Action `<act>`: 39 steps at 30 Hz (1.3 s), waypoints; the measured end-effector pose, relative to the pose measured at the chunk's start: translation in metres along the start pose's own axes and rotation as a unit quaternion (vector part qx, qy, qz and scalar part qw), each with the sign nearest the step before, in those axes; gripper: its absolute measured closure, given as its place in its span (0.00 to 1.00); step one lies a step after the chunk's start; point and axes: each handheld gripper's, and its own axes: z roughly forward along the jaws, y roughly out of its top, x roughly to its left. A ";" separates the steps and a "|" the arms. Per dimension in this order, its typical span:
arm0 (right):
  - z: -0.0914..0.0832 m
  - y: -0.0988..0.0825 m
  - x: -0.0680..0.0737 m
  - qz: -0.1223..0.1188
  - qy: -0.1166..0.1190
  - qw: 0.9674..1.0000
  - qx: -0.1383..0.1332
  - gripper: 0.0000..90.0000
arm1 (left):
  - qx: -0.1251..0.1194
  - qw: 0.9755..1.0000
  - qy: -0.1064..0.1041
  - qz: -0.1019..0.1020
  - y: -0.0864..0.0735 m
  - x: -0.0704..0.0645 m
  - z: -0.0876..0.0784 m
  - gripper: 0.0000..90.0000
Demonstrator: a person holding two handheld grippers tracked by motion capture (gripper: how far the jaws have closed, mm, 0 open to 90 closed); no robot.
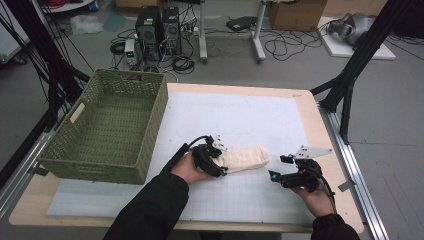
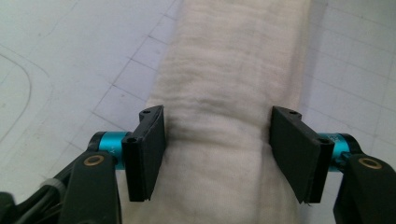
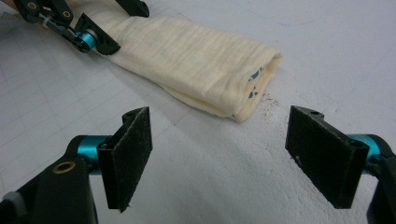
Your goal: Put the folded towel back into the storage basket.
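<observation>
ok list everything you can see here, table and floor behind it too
folded cloth: one, cream, on the mat near the table's front middle, left end between the left gripper's jaws
basket: one, green woven, at the table's left side
mat: one, white with a grid, covering most of the table top
table: one, light wood
computer towers: two, black, on the floor behind the table, among cables
cardboard box: one, brown, on the floor at the back
left gripper: one, black with teal parts, jaws either side of the cloth; the left gripper view leaves pad contact unclear
right gripper: one, black with teal parts, open, just right of the cloth, holding nothing
sleeves: two, dark, at the bottom edge
</observation>
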 end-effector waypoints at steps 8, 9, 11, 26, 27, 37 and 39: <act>0.000 0.001 0.000 -0.002 0.000 1.000 -0.002 0.24 | 0.002 1.000 0.008 -0.008 0.001 0.002 -0.001 0.52; 0.000 0.001 0.000 -0.002 -0.001 1.000 -0.003 0.24 | 0.001 1.000 0.009 -0.012 0.001 0.003 -0.001 0.53; 0.000 0.001 0.000 -0.003 -0.001 1.000 -0.004 0.24 | 0.000 1.000 0.011 -0.017 0.001 0.004 -0.001 0.57; -0.003 -0.004 -0.004 0.005 -0.006 1.000 -0.006 0.22 | 0.003 0.999 0.025 -0.041 0.003 0.011 -0.003 0.80; -0.003 -0.005 -0.005 0.006 -0.007 1.000 -0.005 0.22 | 0.004 0.999 0.025 -0.042 0.003 0.011 -0.003 0.81; -0.003 -0.007 -0.006 0.009 -0.008 1.000 -0.006 0.21 | -0.014 0.996 0.015 -0.086 -0.001 0.017 -0.003 0.87; -0.003 -0.008 -0.006 0.008 -0.008 1.000 -0.005 0.20 | -0.015 0.995 0.009 -0.096 -0.002 0.019 -0.003 0.87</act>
